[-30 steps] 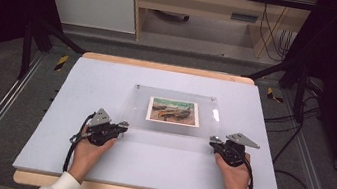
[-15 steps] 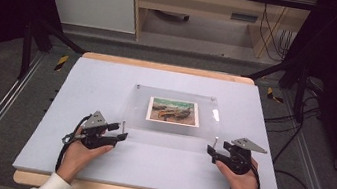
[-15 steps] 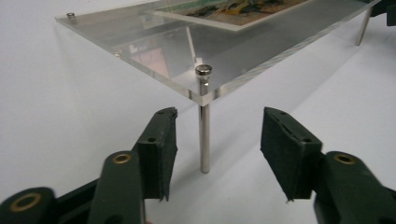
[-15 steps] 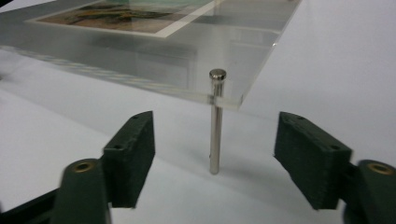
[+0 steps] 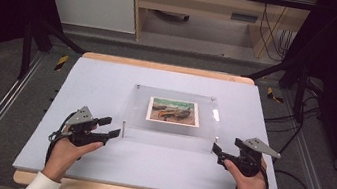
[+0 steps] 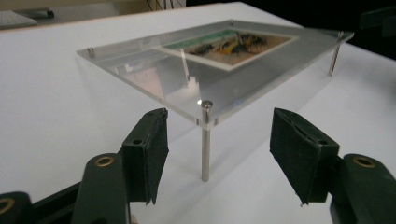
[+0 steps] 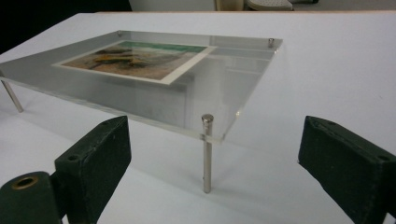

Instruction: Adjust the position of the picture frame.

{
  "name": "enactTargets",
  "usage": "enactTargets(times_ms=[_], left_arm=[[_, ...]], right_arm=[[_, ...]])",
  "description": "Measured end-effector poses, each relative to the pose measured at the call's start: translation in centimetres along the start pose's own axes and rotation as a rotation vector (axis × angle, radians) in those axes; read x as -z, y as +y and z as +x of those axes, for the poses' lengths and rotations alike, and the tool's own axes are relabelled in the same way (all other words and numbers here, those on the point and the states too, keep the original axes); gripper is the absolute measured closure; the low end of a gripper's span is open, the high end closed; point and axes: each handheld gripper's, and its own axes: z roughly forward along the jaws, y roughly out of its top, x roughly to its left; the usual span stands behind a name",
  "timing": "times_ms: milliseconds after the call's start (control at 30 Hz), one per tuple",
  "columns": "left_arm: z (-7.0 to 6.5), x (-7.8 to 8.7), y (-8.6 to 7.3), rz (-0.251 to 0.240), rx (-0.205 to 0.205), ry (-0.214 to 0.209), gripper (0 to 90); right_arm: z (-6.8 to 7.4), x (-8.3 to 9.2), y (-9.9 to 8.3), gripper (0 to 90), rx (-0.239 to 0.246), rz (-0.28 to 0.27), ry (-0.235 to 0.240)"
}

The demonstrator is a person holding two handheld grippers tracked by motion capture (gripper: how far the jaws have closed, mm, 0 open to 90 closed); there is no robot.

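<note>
Clear plastic frame (image 5: 173, 118) stands on four thin metal legs near the middle of the white counter (image 5: 108, 80), with a small colour print (image 5: 174, 111) held flat inside it. In the high view the frame sits level, its long sides running left to right, and a metal leg marks each corner.

On the person's left, the left gripper (image 5: 117, 128) lies just beside the frame's near left corner, held in the left hand (image 5: 67, 152). Its jaws have just been opening and now stand spread, with nothing pinched. In the left gripper view the near corner leg (image 6: 205, 140) rises between the two black jaws, apart from both pads, and the plastic plate slopes away behind it with the print on its far half.

On the person's right, the right gripper (image 5: 216, 153) is just beside the frame's near right corner, held in the right hand (image 5: 250, 185). Its jaws have also just been opening and stand wide apart, holding nothing. In the right gripper view that corner's leg (image 7: 207, 154) stands between the pads, clear of both, its foot resting on the counter.

Neither gripper touches the frame. Both forearms come in from the near edge of the counter, in white sleeves (image 5: 39, 187).
</note>
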Motion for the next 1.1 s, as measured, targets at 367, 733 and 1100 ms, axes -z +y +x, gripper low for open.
enactTargets(times_ms=[367,733,1100], left_arm=[[-0.1,-1.4,2.2,-0.032,0.019,0.005,37.2],[1.3,-4.5,2.7,-0.018,0.061,0.016,38.3],[1.4,-5.1,2.3,0.005,0.078,0.033,38.2]], right_arm=[[0.4,-1.6,2.9,16.7,0.037,0.009,0.015],[-0.3,-4.6,3.6,15.8,0.016,0.070,0.024],[-0.4,-5.4,3.4,16.1,-0.008,0.101,0.046]])
